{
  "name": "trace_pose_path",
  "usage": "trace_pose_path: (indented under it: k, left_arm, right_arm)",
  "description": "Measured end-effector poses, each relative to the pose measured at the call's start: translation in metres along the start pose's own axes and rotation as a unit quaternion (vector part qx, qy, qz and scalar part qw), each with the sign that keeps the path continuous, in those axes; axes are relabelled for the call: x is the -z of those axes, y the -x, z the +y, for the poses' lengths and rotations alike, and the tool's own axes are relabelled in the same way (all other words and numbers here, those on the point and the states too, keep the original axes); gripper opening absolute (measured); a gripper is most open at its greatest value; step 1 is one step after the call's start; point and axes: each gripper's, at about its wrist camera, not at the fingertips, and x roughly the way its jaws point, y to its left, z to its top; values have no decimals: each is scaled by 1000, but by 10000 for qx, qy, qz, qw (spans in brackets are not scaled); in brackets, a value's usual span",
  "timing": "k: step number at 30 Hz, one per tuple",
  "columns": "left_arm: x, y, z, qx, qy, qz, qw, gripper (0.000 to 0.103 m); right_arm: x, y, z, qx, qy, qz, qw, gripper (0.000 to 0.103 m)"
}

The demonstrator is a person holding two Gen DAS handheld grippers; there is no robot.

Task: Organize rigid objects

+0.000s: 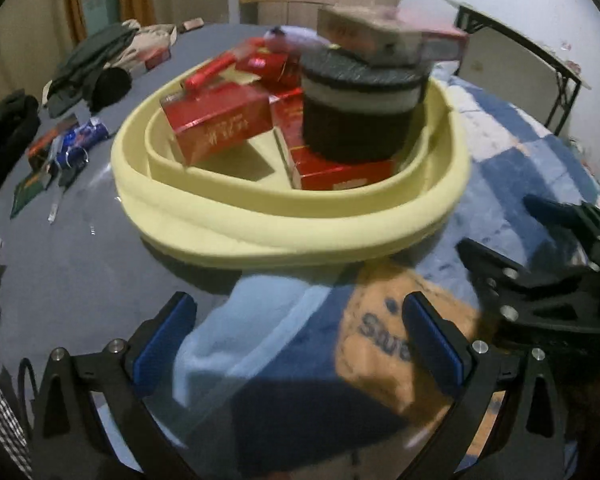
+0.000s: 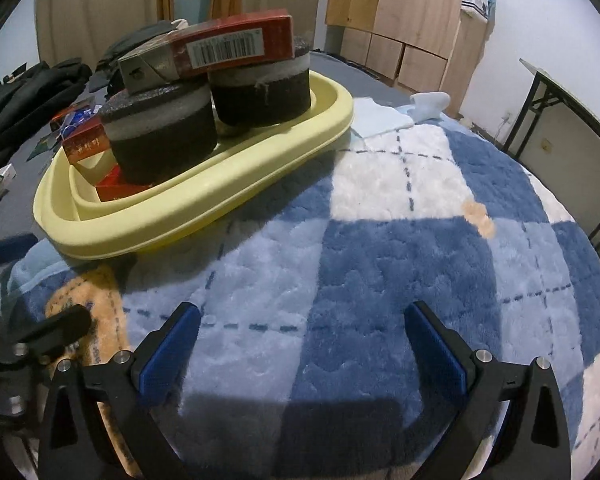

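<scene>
Yellow tray (image 2: 204, 204) is seen resting on the blue checked blanket (image 2: 380, 248), partly on the grey surface (image 1: 72, 248). Inside the tray, red boxes (image 1: 220, 120) are piled beside two black foam discs (image 2: 160, 136); a long red carton (image 2: 220, 46) is laid across the disc tops. Left gripper (image 1: 300, 344) is held spread, nothing between its blue pads, just in front of the tray. Right gripper (image 2: 300, 344) is likewise spread and empty, over the blanket near the tray.
</scene>
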Motion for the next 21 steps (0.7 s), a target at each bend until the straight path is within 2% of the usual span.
trace_pose_path:
  k: [5,21]
  left_arm:
    - [-3,-7,4,31,134,-85,9999,103]
    - [-2,-10,3,45,-33,-147,9999,103]
  right_arm:
    - [0,-3,0,39,-5,37,10000,103]
    - [0,-2,-2,50,40,91,9999,103]
